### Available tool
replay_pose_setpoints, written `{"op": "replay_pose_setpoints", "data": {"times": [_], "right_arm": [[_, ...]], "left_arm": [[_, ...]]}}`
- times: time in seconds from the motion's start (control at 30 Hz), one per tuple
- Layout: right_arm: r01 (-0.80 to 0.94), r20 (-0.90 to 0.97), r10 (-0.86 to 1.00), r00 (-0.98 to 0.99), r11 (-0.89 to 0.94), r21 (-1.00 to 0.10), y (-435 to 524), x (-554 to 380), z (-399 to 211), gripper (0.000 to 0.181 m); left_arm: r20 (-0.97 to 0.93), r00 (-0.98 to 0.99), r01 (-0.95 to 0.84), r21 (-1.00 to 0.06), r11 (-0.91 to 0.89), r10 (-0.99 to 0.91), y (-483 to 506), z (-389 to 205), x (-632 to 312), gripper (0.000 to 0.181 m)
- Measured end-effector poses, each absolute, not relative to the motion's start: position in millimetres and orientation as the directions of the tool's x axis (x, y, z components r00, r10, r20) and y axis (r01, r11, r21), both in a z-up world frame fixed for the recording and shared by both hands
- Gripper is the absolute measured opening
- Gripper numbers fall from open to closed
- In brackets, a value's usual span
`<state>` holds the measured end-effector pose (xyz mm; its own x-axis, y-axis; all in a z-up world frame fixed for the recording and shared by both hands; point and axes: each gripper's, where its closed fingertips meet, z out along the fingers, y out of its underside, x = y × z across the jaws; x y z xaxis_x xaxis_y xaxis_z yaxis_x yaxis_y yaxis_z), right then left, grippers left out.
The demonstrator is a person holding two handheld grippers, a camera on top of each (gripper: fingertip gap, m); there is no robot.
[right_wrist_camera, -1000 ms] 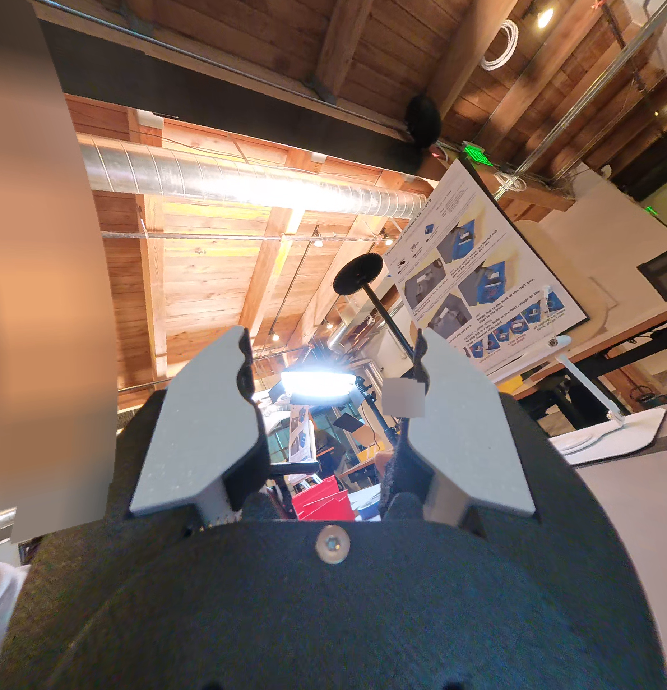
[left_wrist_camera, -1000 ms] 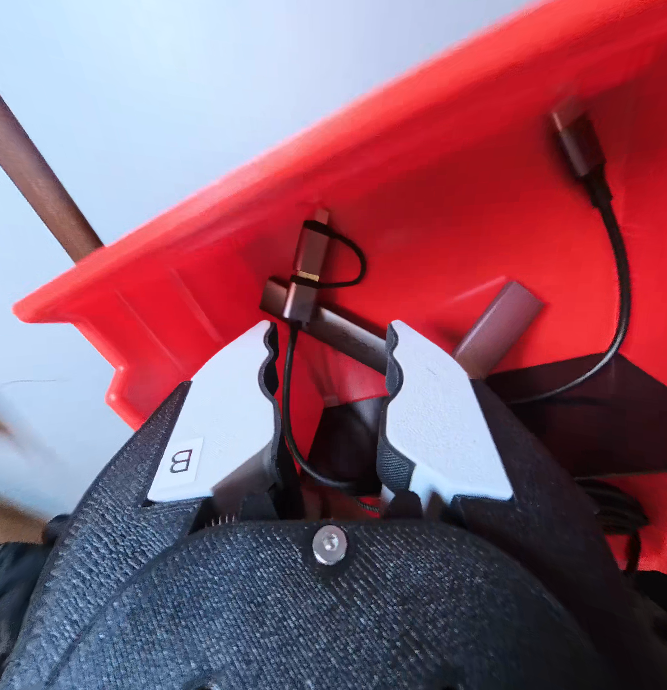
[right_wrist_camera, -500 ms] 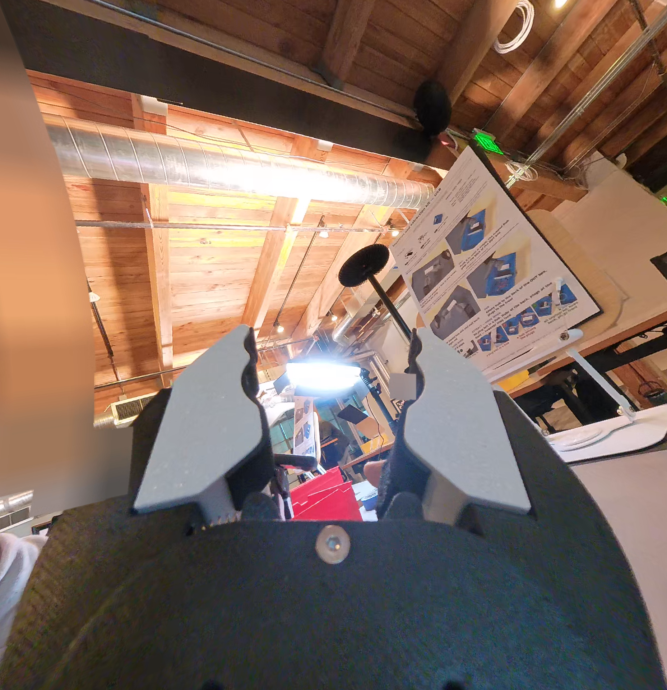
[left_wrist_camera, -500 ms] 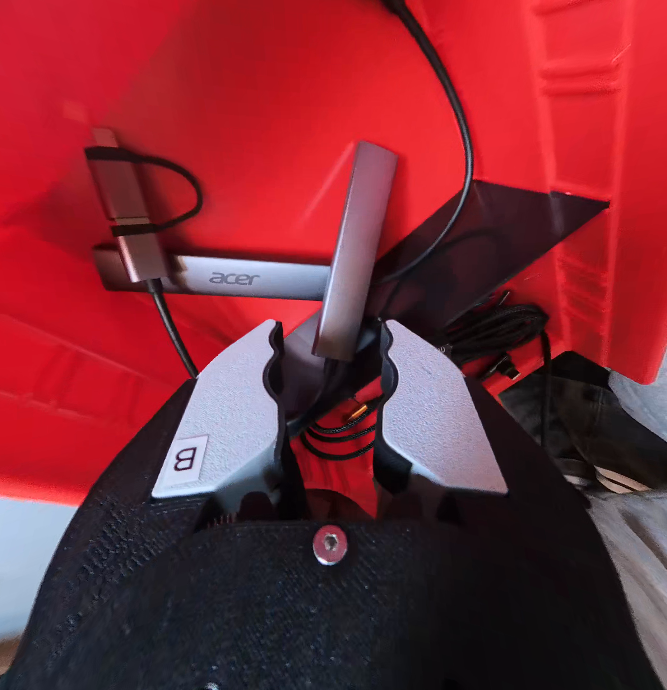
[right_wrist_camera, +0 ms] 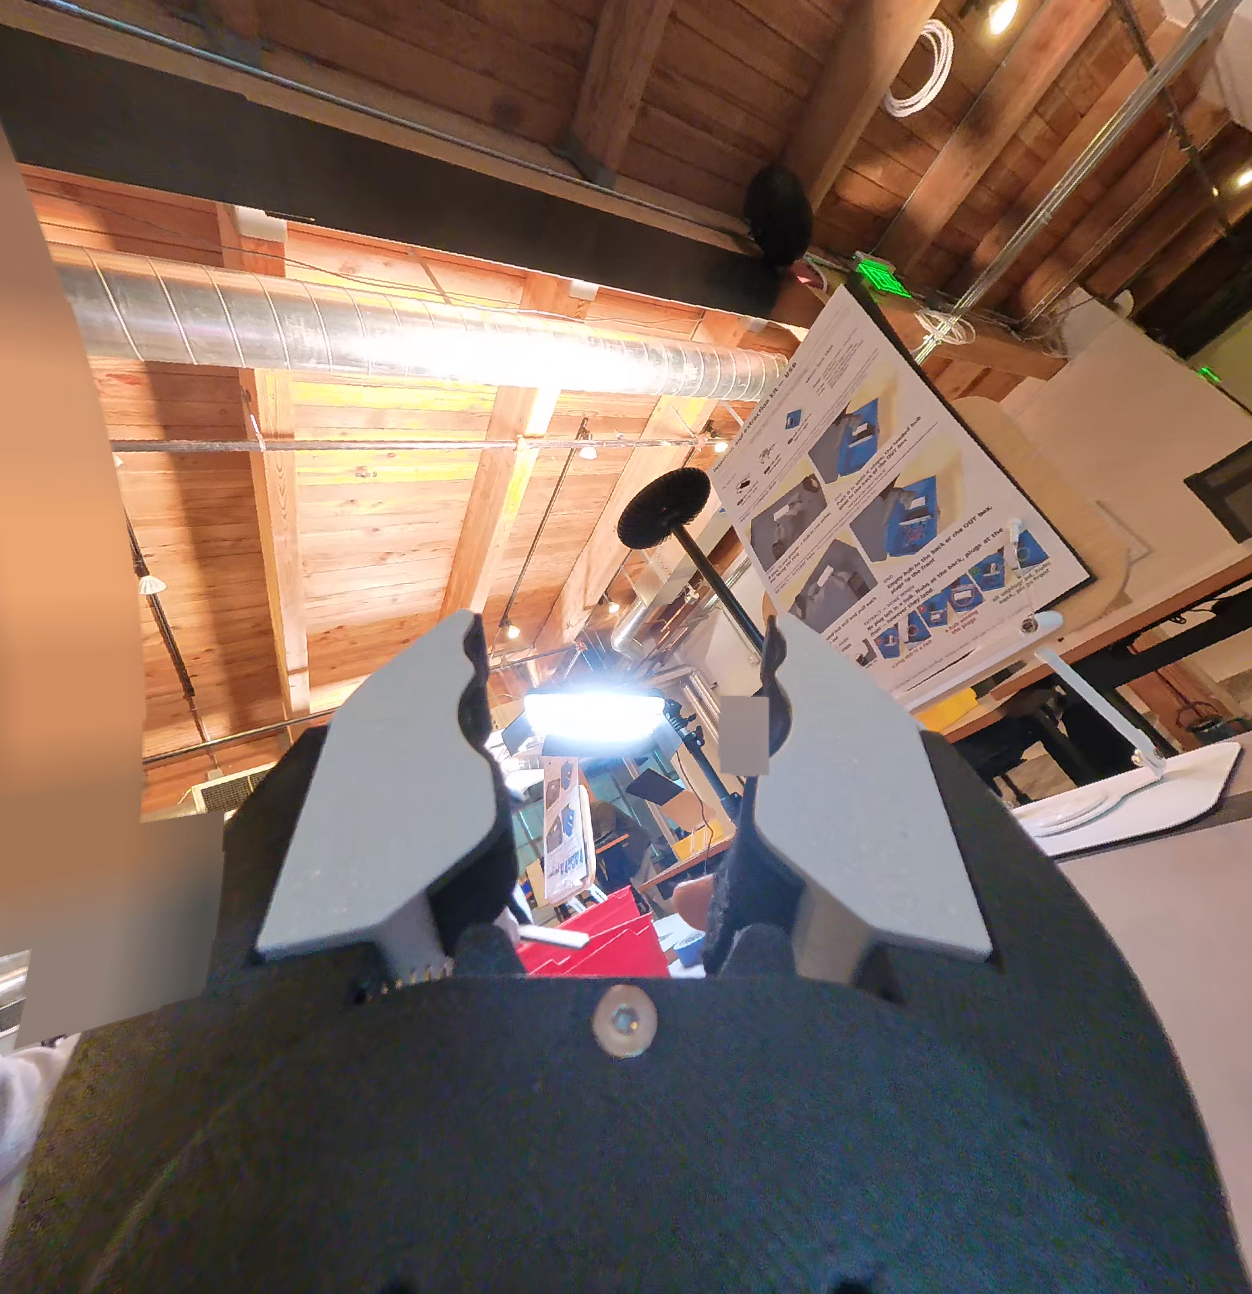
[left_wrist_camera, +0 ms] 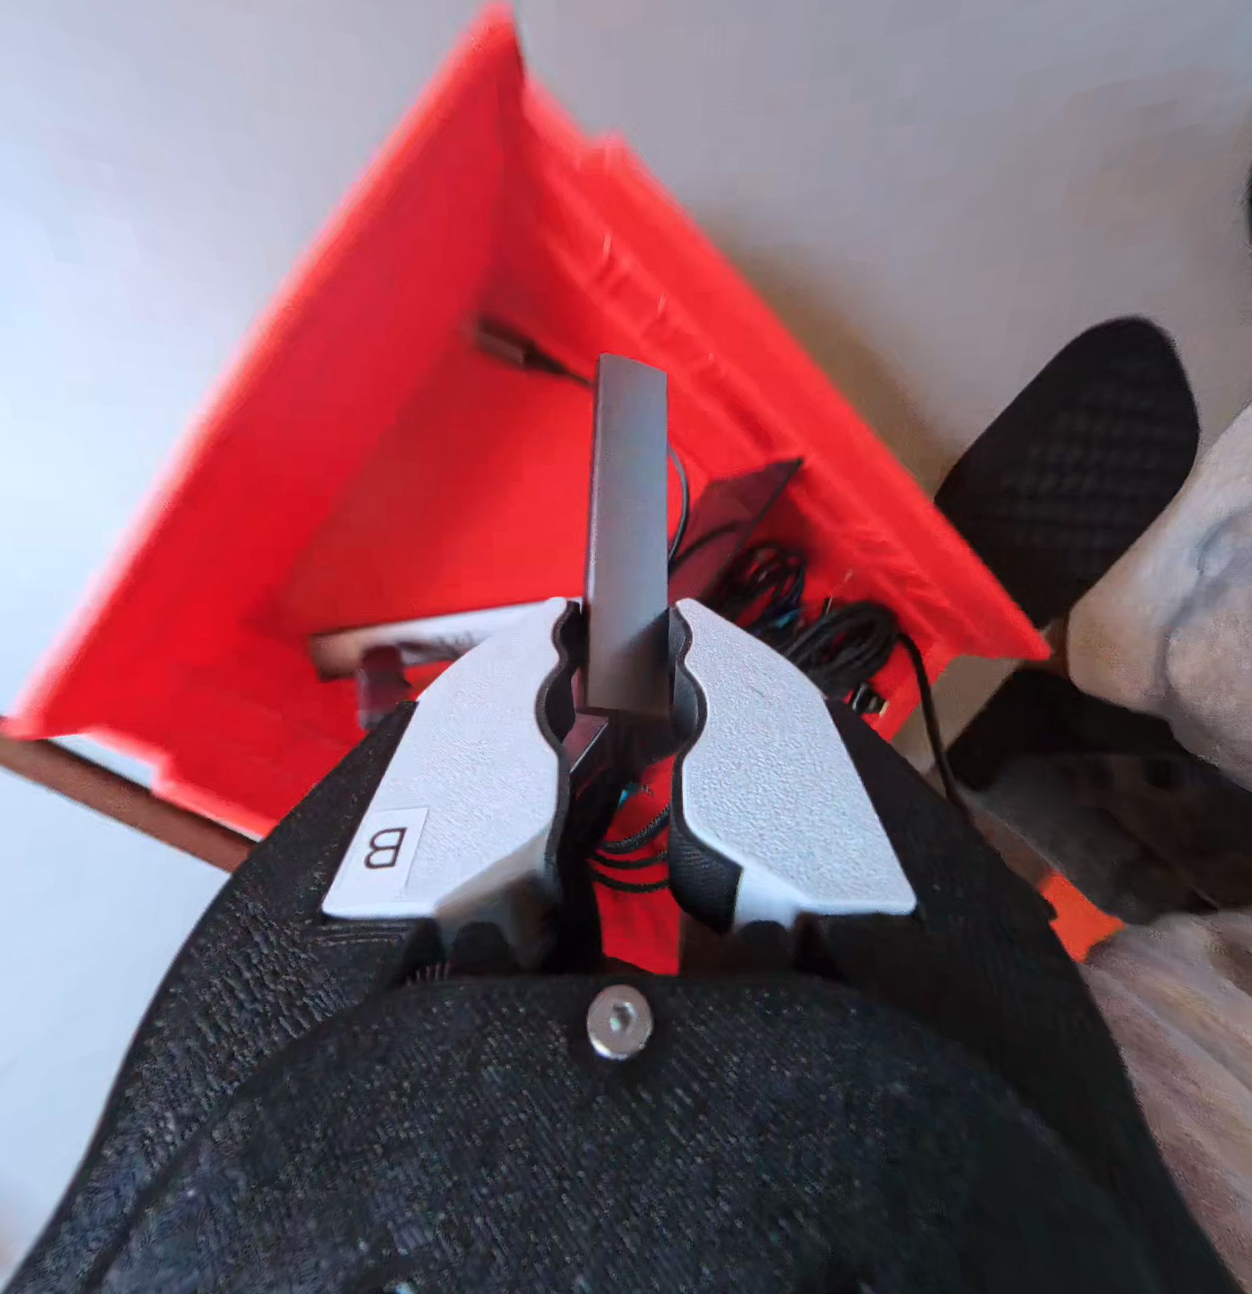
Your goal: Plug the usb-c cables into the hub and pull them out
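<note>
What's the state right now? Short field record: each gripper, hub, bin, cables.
left gripper: shut on grey hub, over the bin
grey hub: slim bar, stands up between the fingers, far end free
red bin: open, tilted in view, on a pale surface
second hub: lies in the bin, blurred
black cables: tangled in the bin's right corner
cable plugged into held hub: cannot tell
right gripper: open, empty, points up toward the ceiling
lamp: lit, seen between the right fingers

Workshop, timber ceiling (right_wrist_camera: 371,532), duct (right_wrist_camera: 399,343), poster (right_wrist_camera: 882,518)
</note>
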<state>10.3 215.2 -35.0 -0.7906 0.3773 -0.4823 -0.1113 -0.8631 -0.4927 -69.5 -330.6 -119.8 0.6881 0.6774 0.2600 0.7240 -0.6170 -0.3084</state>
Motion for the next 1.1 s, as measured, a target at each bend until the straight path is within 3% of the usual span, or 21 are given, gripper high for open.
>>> {"op": "replay_pose_setpoints", "data": {"times": [0.17,0.27,0.33,0.43,0.57,0.67,0.83,0.93,1.1], "right_arm": [[-0.122,-0.483,0.382,-0.788,-0.865,-0.486,218,11,-35,0.074],[-0.120,-0.483,0.384,-0.787,-0.863,-0.491,217,11,-35,0.072],[-0.121,-0.481,0.393,-0.784,-0.856,-0.502,215,11,-36,0.072],[-0.123,-0.471,0.411,-0.781,-0.840,-0.528,211,10,-37,0.071],[-0.103,-0.449,0.439,-0.778,-0.795,-0.598,198,9,-41,0.063],[-0.050,-0.418,0.439,-0.795,-0.734,-0.677,179,12,-46,0.057],[-0.086,-0.279,0.473,-0.835,-0.614,-0.784,137,34,-41,0.048],[-0.178,-0.130,0.507,-0.852,-0.514,-0.839,103,58,-31,0.044],[-0.285,0.095,0.428,-0.899,-0.405,-0.869,48,117,-14,0.039]], "left_arm": [[0.004,0.725,0.477,-0.724,-0.497,0.689,-317,-22,-88,0.024],[-0.085,0.636,0.213,-0.936,-0.280,0.767,-304,45,-90,0.024],[-0.036,0.594,0.034,-0.997,-0.070,0.804,-290,87,-76,0.024],[0.137,0.699,-0.130,-0.941,0.314,0.701,-253,129,-27,0.024],[0.262,0.841,-0.102,-0.782,0.614,0.474,-195,127,28,0.024],[0.319,0.902,0.005,-0.682,0.732,0.290,-149,106,57,0.024],[0.323,0.921,0.328,-0.349,0.878,-0.216,-111,75,95,0.024],[0.239,0.928,0.358,-0.358,0.862,-0.286,-82,46,105,0.024],[0.137,0.975,0.222,-0.577,0.786,-0.175,-24,0,119,0.024]]}}
